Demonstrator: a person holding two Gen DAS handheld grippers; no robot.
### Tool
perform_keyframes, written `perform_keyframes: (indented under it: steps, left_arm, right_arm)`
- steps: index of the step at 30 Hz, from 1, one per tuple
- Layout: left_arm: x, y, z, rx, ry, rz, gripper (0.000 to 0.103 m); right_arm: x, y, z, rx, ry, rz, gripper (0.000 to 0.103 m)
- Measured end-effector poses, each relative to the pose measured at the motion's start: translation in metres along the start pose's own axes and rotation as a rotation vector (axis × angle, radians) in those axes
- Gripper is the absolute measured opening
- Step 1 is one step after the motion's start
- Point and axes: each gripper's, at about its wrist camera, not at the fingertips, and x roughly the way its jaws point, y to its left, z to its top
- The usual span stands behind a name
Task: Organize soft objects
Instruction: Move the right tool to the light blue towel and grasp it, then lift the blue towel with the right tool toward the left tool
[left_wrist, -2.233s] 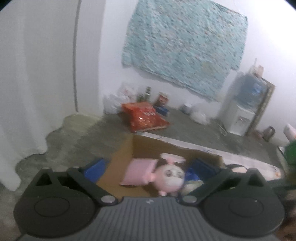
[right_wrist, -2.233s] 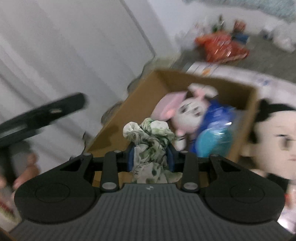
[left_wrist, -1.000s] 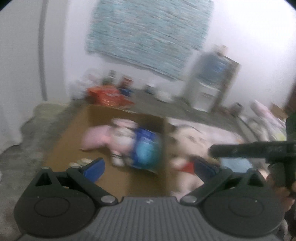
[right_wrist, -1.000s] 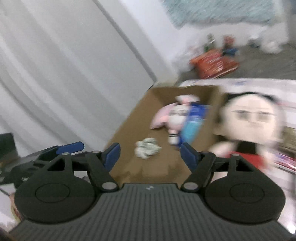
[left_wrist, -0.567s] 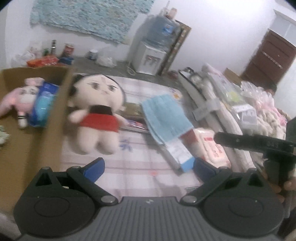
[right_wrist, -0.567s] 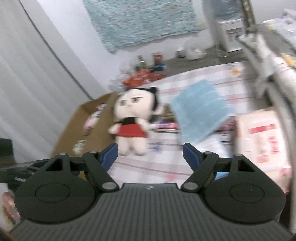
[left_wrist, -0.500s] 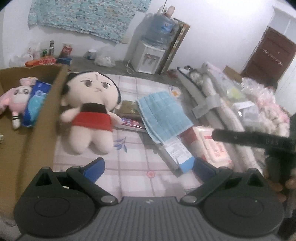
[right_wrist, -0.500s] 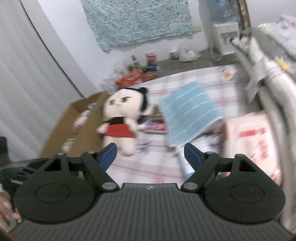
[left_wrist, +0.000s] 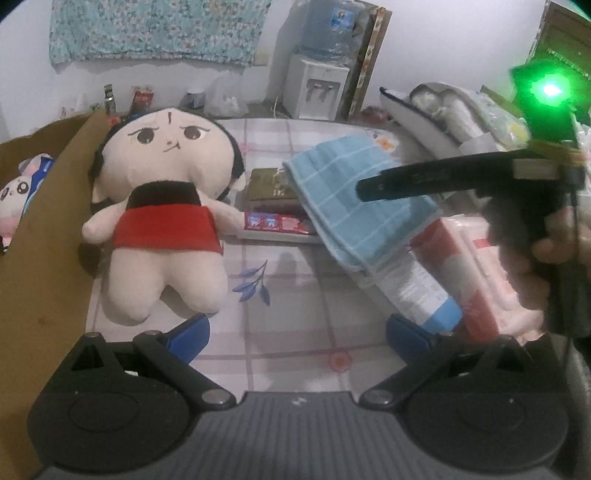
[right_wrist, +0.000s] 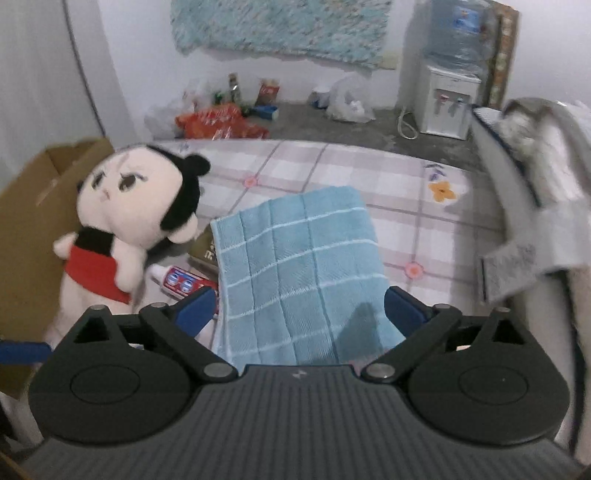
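Both tools swung from box to folded blue checked towel (right_wrist: 299, 273)

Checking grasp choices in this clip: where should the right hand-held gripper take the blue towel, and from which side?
Best guess: the near hem of the blue towel, from above. It lies folded and draped over boxes, its near edge raised off the bedsheet, right ahead of the open right hand-held gripper, whose jaws have just been opening, with nothing between them.
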Motion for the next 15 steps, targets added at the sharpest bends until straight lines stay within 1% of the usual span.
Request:
perform_keyframes:
  steps: [4,7,8,10,12,13,15]
  left_arm:
    - [0.005,0.004,-0.002,0.002,0.016,0.000,0.102]
    - [0.006,0.006,-0.005,-0.001,0.024,-0.009,0.102]
    - [0.006,0.006,-0.006,-0.003,0.025,-0.013,0.102]
    - [0.005,0.009,-0.007,-0.011,0.026,-0.019,0.102]
    - [0.003,0.011,-0.008,-0.022,0.026,-0.024,0.102]
    - [0.001,0.012,-0.008,-0.028,0.024,-0.026,0.102]
    - [-0.003,0.015,-0.009,-0.041,0.018,-0.034,0.102]
  right_arm:
    - [0.028,0.015,-0.001,-0.111,0.038,-0.023,0.099]
    - [0.044,0.029,-0.005,-0.205,0.053,-0.075,0.098]
    - [0.046,0.033,-0.007,-0.232,0.054,-0.098,0.097]
    - [0.053,0.040,-0.010,-0.285,0.060,-0.142,0.091]
    - [0.054,0.044,-0.011,-0.311,0.060,-0.177,0.075]
    - [0.053,0.044,-0.011,-0.319,0.060,-0.196,0.071]
    - [0.051,0.043,-0.009,-0.323,0.063,-0.227,0.050]
